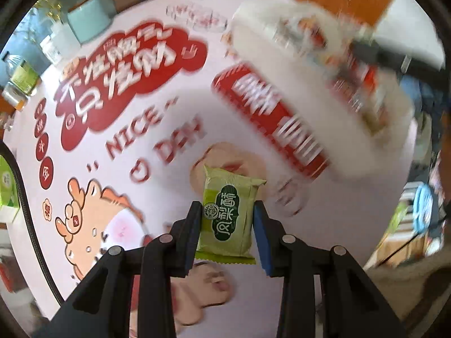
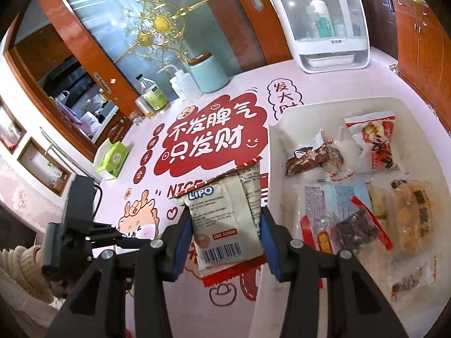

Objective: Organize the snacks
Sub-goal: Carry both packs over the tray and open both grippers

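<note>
**Jaws closed on a snack in each hand**

Jaws of our left gripper (image 1: 227,219) pinch a green snack packet (image 1: 229,217) by its two sides, holding it flat above the pink printed tabletop (image 1: 169,90). Jaws of our right gripper (image 2: 225,225) clamp a cream Lipo packet (image 2: 222,222), barcode end toward the camera, with a second thin wrapper overlapping it on the right side.

Just to the right of our right gripper sits a white tray (image 2: 274,152) on the tabletop, holding several snacks: a brown wrapped cake (image 2: 315,159), a red-and-white packet (image 2: 372,143), a pale blue packet (image 2: 335,200) and a yellow cracker pack (image 2: 411,217).

From the left wrist view we see the tray (image 1: 282,42) only as a motion-blurred shape at upper right.

Farther back we see a mint canister (image 2: 207,73), a squeeze bottle (image 2: 183,84), a green tissue box (image 2: 114,157) and a white cabinet (image 2: 321,22).
</note>
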`<act>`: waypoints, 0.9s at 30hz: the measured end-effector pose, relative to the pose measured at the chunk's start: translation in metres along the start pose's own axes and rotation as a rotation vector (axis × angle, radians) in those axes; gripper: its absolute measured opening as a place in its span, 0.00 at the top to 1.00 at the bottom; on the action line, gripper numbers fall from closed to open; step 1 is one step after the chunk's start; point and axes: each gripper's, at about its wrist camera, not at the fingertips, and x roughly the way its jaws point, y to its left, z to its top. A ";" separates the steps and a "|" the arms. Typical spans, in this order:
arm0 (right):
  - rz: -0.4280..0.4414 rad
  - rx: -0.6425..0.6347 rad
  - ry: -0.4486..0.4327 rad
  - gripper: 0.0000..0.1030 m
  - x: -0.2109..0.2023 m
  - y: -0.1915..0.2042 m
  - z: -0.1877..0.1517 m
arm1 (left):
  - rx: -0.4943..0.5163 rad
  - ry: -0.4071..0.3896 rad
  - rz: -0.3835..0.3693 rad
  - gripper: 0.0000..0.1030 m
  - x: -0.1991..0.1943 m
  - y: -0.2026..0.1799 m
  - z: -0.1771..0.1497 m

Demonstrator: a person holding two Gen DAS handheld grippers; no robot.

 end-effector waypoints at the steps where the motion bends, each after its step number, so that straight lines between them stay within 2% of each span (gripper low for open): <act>1: -0.006 -0.008 -0.003 0.55 -0.007 -0.002 -0.002 | -0.016 -0.027 0.003 0.67 -0.009 -0.010 0.005; 4: -0.026 -0.017 -0.008 0.55 -0.025 -0.007 -0.003 | -0.053 -0.116 0.015 0.67 -0.027 -0.036 0.035; 9: -0.141 -0.047 -0.034 0.55 -0.057 -0.026 0.003 | -0.079 -0.249 0.098 0.67 -0.047 -0.087 0.083; 11: -0.189 -0.054 -0.041 0.55 -0.067 -0.037 0.008 | -0.097 -0.271 0.105 0.67 -0.049 -0.104 0.096; 15: -0.231 -0.057 -0.041 0.55 -0.078 -0.055 0.018 | -0.156 -0.291 0.116 0.67 -0.043 -0.127 0.120; 21: -0.261 -0.075 -0.036 0.53 -0.085 -0.076 0.032 | -0.247 -0.281 0.143 0.64 -0.030 -0.135 0.134; 23: -0.279 -0.073 -0.026 0.49 -0.084 -0.083 0.035 | -0.278 -0.275 0.141 0.42 -0.028 -0.134 0.133; 25: -0.280 -0.053 -0.016 0.44 -0.082 -0.089 0.037 | -0.323 -0.276 0.175 0.18 -0.029 -0.130 0.130; 27: -0.265 -0.035 -0.006 0.43 -0.083 -0.097 0.039 | -0.359 -0.292 0.163 0.14 -0.032 -0.126 0.123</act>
